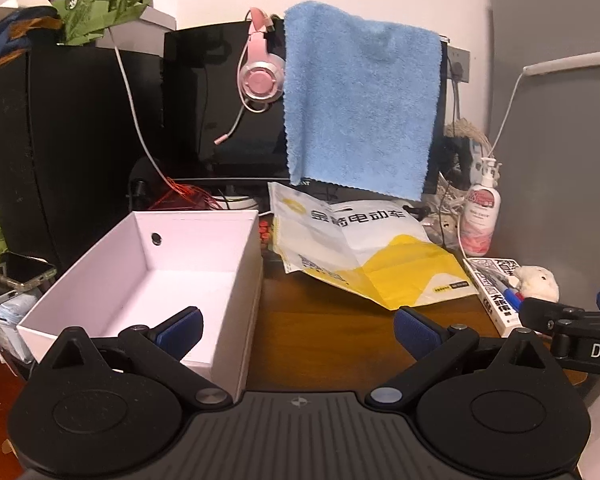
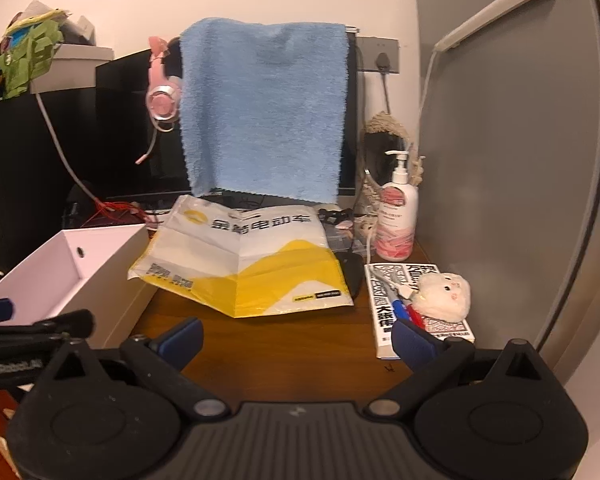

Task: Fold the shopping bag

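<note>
Bag [image 2: 244, 256]: I see it spread open, creased, far on the table [image 2: 292, 344], right of the box [image 2: 60, 276].
Hand-held grippers: left [image 1: 298, 324], right [image 2: 298, 330] wide, empty, near me, positioned to approach.

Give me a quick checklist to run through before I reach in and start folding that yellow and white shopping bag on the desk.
1. Left gripper open and empty: ok.
2. Right gripper open and empty: ok.
3. Shopping bag in view of both cameras, nothing lying on it: ok.
4. Bag lying flat: not ok, it is creased and its near edge is lifted off the desk.
5. Bare desk between grippers and bag: ok.
6. Room at the sides: not ok, the white box is close on the left and the book on the right.
</note>
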`<action>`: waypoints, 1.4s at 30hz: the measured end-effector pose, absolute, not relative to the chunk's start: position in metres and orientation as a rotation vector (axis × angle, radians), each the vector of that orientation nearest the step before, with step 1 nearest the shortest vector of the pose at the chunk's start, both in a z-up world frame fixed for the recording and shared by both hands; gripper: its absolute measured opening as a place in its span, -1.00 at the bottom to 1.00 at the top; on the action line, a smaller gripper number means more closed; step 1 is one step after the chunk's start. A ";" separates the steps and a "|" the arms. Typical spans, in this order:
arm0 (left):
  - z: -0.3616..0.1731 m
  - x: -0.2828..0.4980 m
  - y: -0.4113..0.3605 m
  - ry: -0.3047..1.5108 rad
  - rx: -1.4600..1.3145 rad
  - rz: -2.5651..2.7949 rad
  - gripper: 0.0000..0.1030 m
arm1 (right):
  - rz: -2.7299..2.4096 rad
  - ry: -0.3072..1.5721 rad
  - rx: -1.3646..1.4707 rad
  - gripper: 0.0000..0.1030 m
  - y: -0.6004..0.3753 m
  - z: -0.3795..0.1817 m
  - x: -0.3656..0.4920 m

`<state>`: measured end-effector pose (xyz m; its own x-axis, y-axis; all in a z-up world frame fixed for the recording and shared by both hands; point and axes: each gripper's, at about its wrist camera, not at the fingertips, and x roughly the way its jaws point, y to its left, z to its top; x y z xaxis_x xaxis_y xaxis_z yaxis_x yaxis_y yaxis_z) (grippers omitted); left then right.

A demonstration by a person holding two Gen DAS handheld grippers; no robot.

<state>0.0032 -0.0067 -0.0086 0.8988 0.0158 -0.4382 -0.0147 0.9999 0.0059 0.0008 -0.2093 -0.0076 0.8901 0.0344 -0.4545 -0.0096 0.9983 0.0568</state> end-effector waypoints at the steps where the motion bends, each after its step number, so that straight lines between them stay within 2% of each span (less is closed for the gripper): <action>1: -0.009 0.003 -0.007 0.453 0.005 0.016 0.99 | 0.018 0.474 0.054 0.96 -0.209 -0.008 0.001; 27: -0.015 0.009 0.000 0.495 -0.004 0.070 0.99 | -0.028 0.438 0.059 0.96 -0.212 -0.009 0.001; 42: -0.017 0.012 0.010 0.506 -0.048 0.073 0.99 | -0.011 0.482 0.100 0.96 -0.222 -0.021 0.013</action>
<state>0.0124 0.0104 -0.0174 0.8721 0.0576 -0.4860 -0.0816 0.9963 -0.0283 0.0125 -0.2216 -0.0209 0.8860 0.0134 -0.4634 0.0340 0.9950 0.0938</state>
